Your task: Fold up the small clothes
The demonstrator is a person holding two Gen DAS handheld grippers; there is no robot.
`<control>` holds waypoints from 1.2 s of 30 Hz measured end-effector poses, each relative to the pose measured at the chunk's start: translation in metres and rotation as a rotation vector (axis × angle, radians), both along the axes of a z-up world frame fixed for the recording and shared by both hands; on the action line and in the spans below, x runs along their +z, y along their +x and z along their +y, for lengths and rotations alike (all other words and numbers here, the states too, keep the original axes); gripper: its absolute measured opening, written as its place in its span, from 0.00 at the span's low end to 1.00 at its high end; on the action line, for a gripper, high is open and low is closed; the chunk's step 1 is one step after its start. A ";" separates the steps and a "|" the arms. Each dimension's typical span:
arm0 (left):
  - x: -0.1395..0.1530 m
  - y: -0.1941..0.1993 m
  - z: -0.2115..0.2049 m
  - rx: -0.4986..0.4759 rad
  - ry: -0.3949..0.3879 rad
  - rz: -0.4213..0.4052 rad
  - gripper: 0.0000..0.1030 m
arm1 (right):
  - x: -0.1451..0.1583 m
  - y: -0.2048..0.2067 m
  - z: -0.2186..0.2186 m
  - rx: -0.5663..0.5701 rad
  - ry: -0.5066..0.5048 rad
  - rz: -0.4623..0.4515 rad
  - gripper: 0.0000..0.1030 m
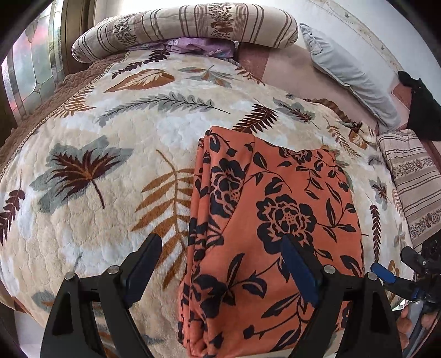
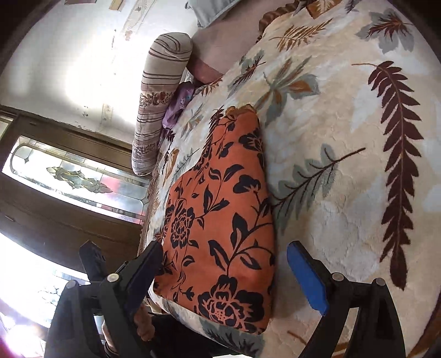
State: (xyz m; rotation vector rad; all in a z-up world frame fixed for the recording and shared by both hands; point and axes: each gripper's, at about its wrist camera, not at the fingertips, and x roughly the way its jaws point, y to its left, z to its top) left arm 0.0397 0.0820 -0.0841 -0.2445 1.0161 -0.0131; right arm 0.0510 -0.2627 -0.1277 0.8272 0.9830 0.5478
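Leaf-patterned fleece blanket [image 1: 110, 132] covers the bed, and the orange floral garment [image 1: 275, 220] lies near its front edge, already folded into a neat rectangle. Left gripper [image 1: 220, 270] and right gripper [image 2: 228, 275] both hang spread and empty above it, so little folding seems left.

Matt printed cloth garment [image 1: 275, 220] on plush, quilted fleece blanket [image 1: 110, 220]; glossy leaded-glass, dark wood door [image 2: 69, 176].

folded garment [image 1: 275, 220] on blanket [image 1: 110, 165], bolster [image 1: 184, 24] behind
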 end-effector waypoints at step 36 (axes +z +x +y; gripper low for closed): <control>-0.048 0.032 0.005 -0.207 -0.252 0.106 0.66 | -0.019 0.084 0.096 0.185 -0.300 0.030 0.66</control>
